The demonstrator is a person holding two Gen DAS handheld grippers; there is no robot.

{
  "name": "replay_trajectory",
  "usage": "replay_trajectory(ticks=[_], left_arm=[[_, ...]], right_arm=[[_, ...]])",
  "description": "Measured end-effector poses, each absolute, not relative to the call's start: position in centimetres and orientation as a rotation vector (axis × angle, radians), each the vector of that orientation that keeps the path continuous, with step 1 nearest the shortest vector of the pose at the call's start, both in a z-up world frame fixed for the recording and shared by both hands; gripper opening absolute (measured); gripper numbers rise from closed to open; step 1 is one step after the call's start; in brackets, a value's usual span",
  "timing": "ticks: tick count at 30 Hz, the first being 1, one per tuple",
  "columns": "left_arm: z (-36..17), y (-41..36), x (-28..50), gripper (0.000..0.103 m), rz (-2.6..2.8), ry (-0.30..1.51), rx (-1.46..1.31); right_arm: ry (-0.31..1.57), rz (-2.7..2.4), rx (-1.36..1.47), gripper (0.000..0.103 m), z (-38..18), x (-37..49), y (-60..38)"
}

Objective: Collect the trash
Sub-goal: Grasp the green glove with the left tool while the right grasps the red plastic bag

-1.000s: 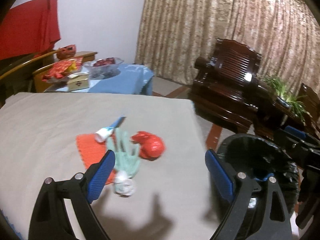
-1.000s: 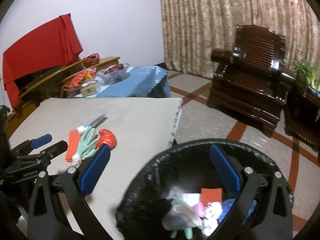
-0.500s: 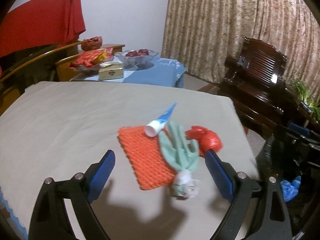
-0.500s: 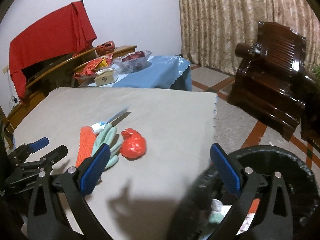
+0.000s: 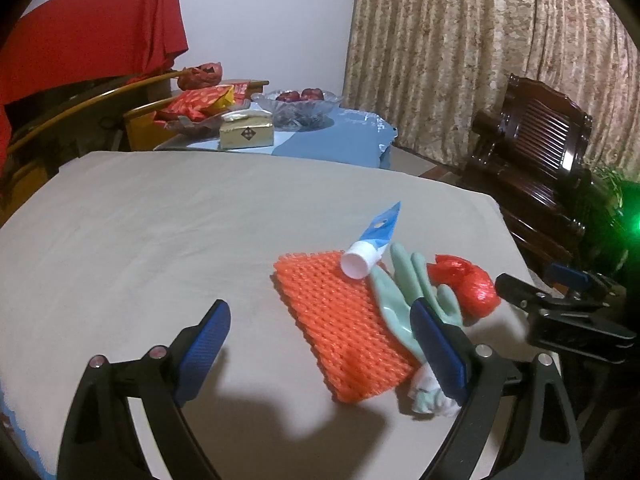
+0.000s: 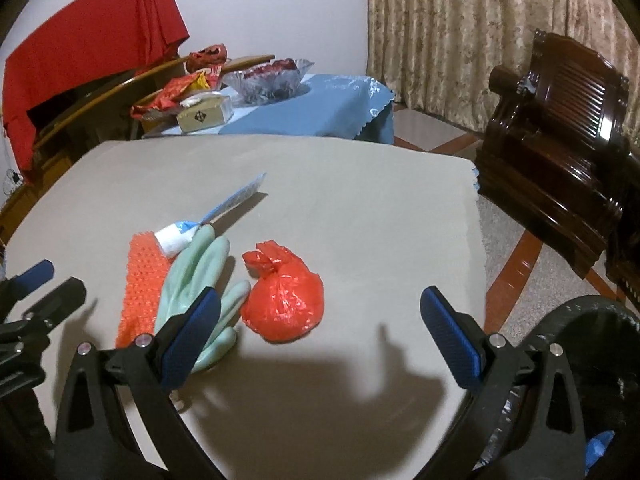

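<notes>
Both grippers have been swung from the bin (image 6: 592, 360) back over the desk (image 5: 160, 220). Left gripper (image 5: 320, 344) and right gripper (image 6: 320, 332) fingers are spread wide, empty. No writing is legible on the tube (image 5: 370, 246).

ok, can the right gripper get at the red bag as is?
Probably yes: right gripper is open, the red bag lies just ahead between its fingers, nothing on top; only the green glove lies beside it.

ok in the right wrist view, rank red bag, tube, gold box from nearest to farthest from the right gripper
From the right gripper:
1. Red bag, just ahead, slightly left.
2. Tube, farther back on the left.
3. Gold box, on the far blue table.
</notes>
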State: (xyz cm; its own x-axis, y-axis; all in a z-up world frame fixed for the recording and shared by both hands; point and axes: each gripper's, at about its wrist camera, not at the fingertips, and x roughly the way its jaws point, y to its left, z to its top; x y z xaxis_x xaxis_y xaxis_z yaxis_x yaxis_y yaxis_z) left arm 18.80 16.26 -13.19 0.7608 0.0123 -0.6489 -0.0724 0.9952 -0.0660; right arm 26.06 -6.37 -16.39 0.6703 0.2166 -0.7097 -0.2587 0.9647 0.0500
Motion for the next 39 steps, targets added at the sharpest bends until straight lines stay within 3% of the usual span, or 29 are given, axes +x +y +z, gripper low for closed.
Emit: replay_trajectory(ticks=[11,15,18,25,39], left_arm=[[-14.3,16.8,20.1,0.090,0.046,0.723,-0.097],[-14.5,16.8,20.3,0.090,0.041,0.728,-0.102],[-14.7,16.9,20.4,0.090,0.037,0.732,-0.103],[-14.9,16.4,20.2,0.090,0.027,0.737,-0.104],[-15.3,12.7,19.2,0.085,-0.052,0.753,-0.090]], right_arm=[[0.844,0.285,-0.071,0.096,-18.5,28.2,-5.4],[0.877,0.317,-0.072,0.080,-19.2,28.7,-5.2],[0.899,0.340,-0.057,0.074,-19.6,28.9,-5.1],[0.930,0.397,-0.047,0.045,-20.3,28.5,-4.8],[0.891,0.352,0.056,0.042,-17.5,26.7,-7.6]])
